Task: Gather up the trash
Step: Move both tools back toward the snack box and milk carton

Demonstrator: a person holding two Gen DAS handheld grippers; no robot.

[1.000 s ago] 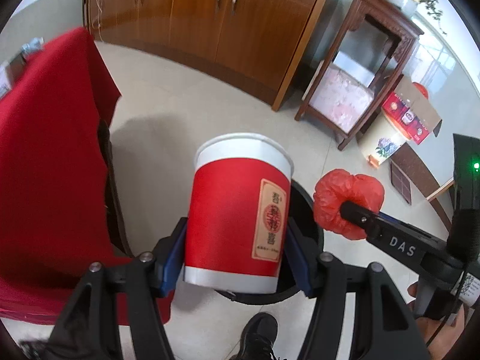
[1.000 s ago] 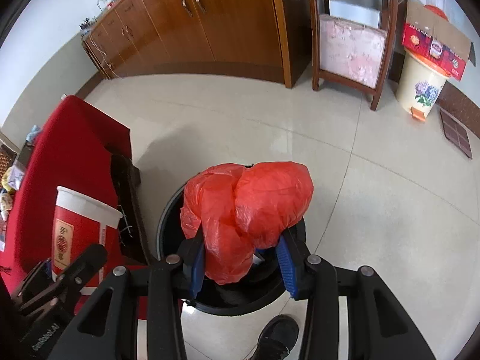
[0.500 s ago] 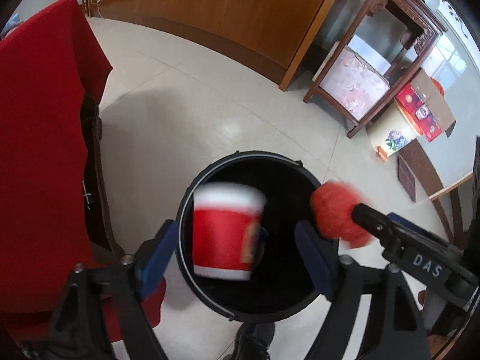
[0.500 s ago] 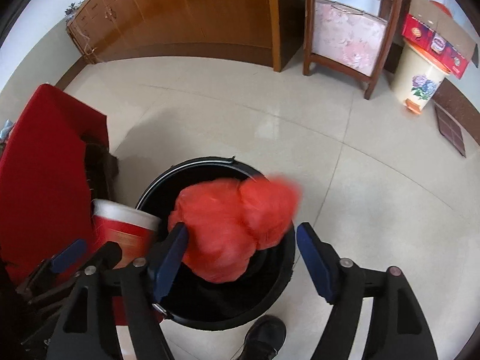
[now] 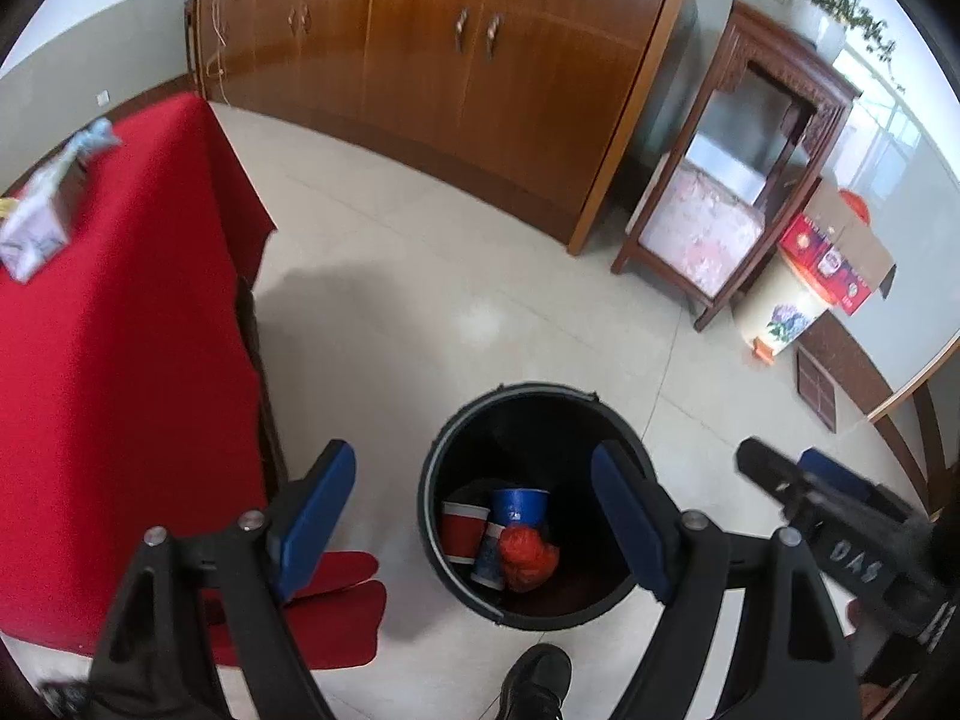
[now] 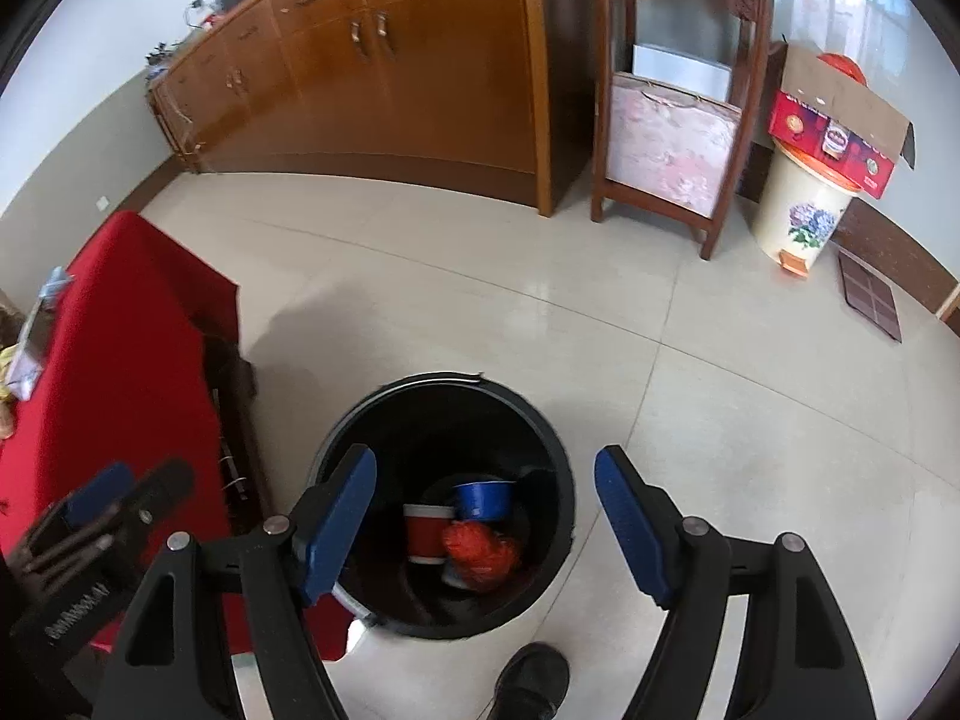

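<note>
Left gripper (image 5: 474, 516) above a black bin (image 5: 612, 420) on a tiled floor (image 5: 468, 300)

Its blue-padded jaws stand wide apart with nothing between them. In the bin's bottom lie a red paper cup (image 5: 463, 534), a blue cup (image 5: 510, 519) and a crumpled red plastic bag (image 5: 528, 558), all touching. A table under a red cloth (image 5: 120, 330) stands to the left with a tissue packet (image 5: 42, 216) on it. The right gripper (image 5: 798, 474) reaches in from the right, and a black shoe (image 5: 537, 681) shows at the bottom edge
</note>
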